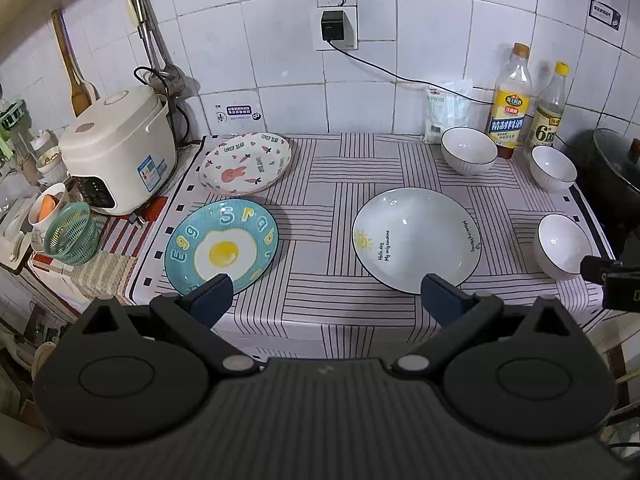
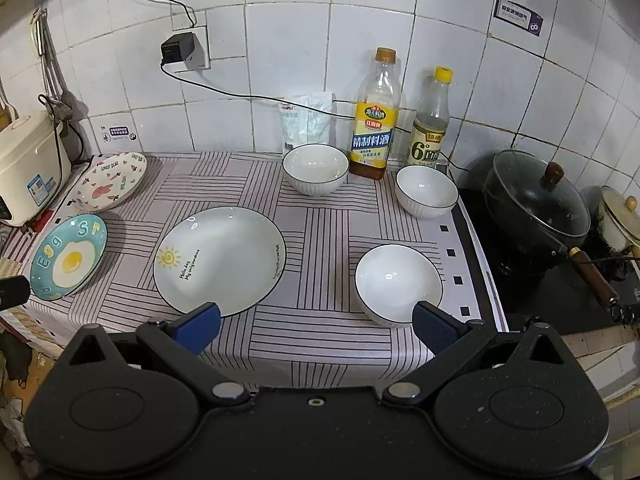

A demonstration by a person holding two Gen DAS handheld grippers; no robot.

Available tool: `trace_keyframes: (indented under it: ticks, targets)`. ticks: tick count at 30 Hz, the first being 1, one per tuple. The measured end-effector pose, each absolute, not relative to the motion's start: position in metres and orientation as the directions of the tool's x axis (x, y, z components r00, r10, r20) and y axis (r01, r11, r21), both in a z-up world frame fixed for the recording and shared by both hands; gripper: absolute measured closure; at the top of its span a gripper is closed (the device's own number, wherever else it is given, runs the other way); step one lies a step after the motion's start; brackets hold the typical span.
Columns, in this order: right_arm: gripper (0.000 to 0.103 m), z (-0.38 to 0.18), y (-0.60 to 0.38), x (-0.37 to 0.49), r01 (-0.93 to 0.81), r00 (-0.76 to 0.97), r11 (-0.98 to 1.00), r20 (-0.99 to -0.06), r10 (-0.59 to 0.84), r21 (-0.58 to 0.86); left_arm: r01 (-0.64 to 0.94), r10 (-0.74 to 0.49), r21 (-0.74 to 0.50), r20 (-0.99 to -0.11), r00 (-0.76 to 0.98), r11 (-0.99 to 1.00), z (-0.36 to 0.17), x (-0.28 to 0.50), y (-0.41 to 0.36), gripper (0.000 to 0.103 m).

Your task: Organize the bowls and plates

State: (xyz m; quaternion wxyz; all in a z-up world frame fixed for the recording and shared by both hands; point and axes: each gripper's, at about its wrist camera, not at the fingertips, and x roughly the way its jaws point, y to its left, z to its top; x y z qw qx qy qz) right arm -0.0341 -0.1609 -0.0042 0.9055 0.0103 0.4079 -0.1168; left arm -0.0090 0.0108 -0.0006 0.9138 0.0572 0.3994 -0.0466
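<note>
Worktop (image 2: 320, 340) under striped cloth. Three plates apart: egg plate (image 1: 222, 246) front left, rabbit plate (image 1: 246, 162) behind it by the rice cooker (image 1: 116, 148), white sun plate (image 1: 416, 238) centre. Three white bowls: near bowl (image 2: 398, 282) front right, two more, back bowl (image 2: 315, 168) and right bowl (image 2: 426, 191), beside the bottles (image 2: 374, 120). Nothing stacked yet. Left gripper (image 1: 326, 300) spread wide, empty, short of the worktop edge; right gripper (image 2: 316, 326) likewise released, empty. Glazed ceramic, likely stiff, slick, chippable, moderately heavy. Judged best hold: pinch across a rim, plates at the near raised lip, bowls over the wall
</note>
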Motion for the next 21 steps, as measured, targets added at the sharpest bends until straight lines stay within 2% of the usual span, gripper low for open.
trace_keyframes:
  ticks: [7, 21]
  targets:
    - [0.0, -0.003, -0.155, -0.037, 0.215, 0.647, 0.965, -0.719, -0.254, -0.148, 0.118, -0.039, 0.055, -0.743, 0.668, 0.991, -0.001, -0.006, 0.016, 0.001]
    - [0.0, -0.002, -0.158, -0.035, 0.225, 0.65, 0.963, -0.714, -0.26, -0.146, 0.11, -0.032, 0.053, -0.753, 0.657, 0.993, -0.003, -0.005, 0.02, 0.001]
